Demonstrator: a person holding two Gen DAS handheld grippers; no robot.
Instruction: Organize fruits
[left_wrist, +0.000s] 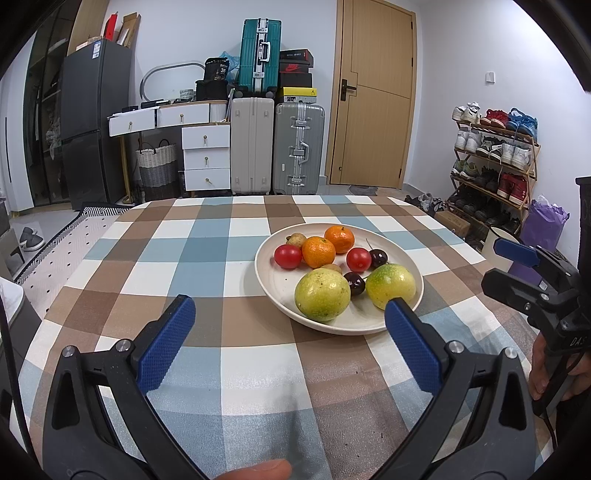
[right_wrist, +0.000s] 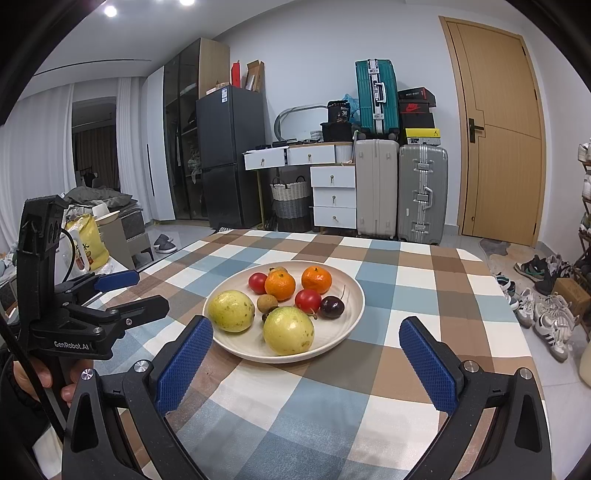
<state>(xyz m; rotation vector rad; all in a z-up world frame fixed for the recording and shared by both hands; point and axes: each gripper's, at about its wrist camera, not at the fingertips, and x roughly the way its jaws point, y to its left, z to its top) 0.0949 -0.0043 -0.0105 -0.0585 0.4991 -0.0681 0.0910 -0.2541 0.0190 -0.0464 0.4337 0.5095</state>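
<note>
**Fruit plate ahead of two empty grippers**

Our left gripper gapes wide, holding nothing. The white plate of fruit sits on the checked tablecloth, ahead and slightly right of it. Our right gripper, equally spread and empty, faces the plate's centre, seemingly better placed.

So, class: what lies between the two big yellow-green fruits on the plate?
A dark cherry sits between the two yellow-green fruits on the plate, clearest in the left wrist view.

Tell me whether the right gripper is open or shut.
Open. The right gripper has its blue pads spread wide apart over the tablecloth, holding nothing.
</note>
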